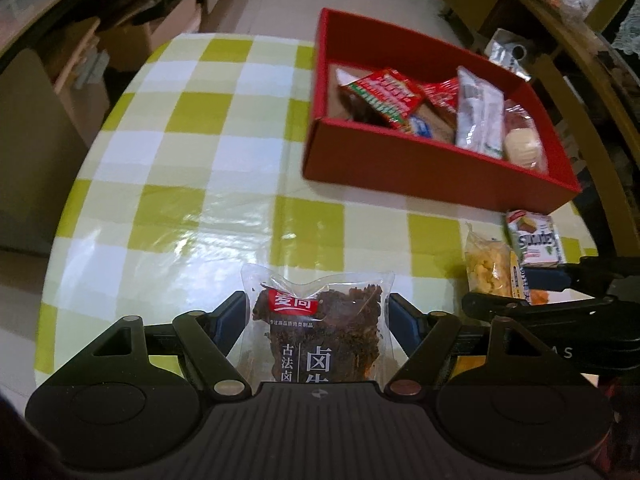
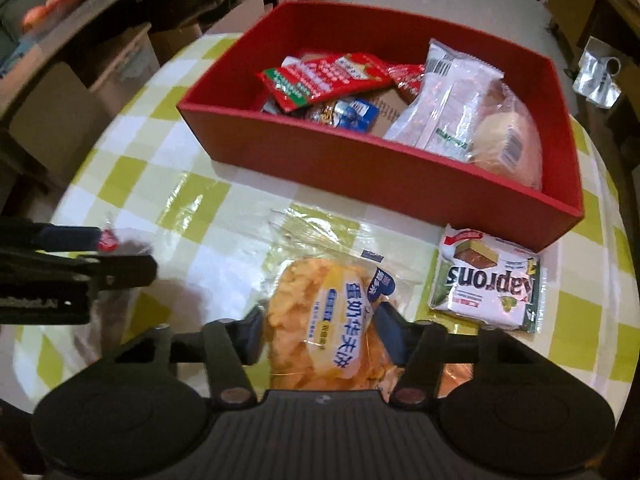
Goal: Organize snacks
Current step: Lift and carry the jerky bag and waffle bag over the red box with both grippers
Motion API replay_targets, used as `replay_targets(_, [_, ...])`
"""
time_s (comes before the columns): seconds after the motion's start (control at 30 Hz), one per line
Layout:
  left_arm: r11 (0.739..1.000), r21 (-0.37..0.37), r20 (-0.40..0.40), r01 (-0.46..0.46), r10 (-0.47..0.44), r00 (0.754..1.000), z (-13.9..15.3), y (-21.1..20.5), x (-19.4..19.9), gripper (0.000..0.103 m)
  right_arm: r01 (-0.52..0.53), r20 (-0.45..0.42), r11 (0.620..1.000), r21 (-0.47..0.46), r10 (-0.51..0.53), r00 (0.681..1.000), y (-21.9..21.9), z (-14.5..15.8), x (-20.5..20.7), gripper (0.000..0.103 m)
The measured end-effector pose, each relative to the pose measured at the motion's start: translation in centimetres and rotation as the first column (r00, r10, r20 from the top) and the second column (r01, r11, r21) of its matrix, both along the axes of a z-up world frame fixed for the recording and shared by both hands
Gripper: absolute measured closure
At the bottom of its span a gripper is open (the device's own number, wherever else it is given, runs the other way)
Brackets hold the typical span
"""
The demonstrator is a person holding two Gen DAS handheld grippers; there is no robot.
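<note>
- Clamping a clear plastic packet of dark braised meat (image 1: 318, 332) between its two blue pads, the left gripper (image 1: 318, 320) has its jaws standing about half apart, one pad pressing each side edge of the packet.
- The right gripper (image 2: 320, 330) straddles a clear bag of golden egg waffle (image 2: 324, 320) lying on the yellow-and-white checked tablecloth (image 2: 160, 184); both pads sit against the bag's sides (whether they truly squeeze it I cannot tell).
- Just beside that bag lies a white-and-green wafer packet (image 2: 490, 288), flat on the cloth, near the front wall of the red cardboard box (image 2: 360, 164).
- Inside the box: a red-and-green printed sachet (image 2: 324, 78), a small blue wrapper (image 2: 354, 114), a long white pouch (image 2: 448, 112) and a clear-wrapped pale bun (image 2: 506, 140).
</note>
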State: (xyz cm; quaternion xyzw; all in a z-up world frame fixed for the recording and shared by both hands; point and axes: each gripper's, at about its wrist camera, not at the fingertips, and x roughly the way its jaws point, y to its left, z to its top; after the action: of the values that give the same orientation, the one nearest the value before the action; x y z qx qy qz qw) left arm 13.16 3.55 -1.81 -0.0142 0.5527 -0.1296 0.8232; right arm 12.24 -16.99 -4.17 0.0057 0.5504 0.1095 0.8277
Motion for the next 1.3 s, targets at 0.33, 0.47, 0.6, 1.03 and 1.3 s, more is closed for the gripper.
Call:
replay_targets(0.33, [0.999, -0.032, 0.042, 0.016, -0.015, 0.999, 2.0, -1.6, 0.3, 0.023, 0.011, 0.013, 0.999, 0.038, -0.012, 1.000, -1.3, 1.0, -0.6, 0.054])
replay_targets(0.47, [0.999, -0.026, 0.035, 0.037, -0.036, 0.999, 1.7, -2.7, 0.2, 0.023, 0.011, 0.010, 0.999, 0.045, -0.012, 1.000, -1.2, 0.3, -0.7, 0.049])
replay_targets(0.6, [0.999, -0.006, 0.028, 0.050, -0.049, 0.998, 1.2, -3.0, 0.0, 0.023, -0.007, 0.007, 0.999, 0.033, 0.007, 1.000, -0.9, -0.5, -0.4, 0.028])
replay_targets(1.03, [0.998, 0.035, -0.022, 0.051, -0.051, 0.998, -1.0, -3.0, 0.1, 0.023, -0.058, -0.066, 0.997, -0.049, 0.055, 0.996, 0.4, -2.8, -0.5, 0.020])
replay_targets(1.3, [0.998, -0.003, 0.029, 0.056, -0.056, 0.998, 1.4, -3.4, 0.2, 0.023, -0.009, 0.059, 1.000, 0.020, 0.008, 0.998, -1.9, 2.5, -1.4, 0.021])
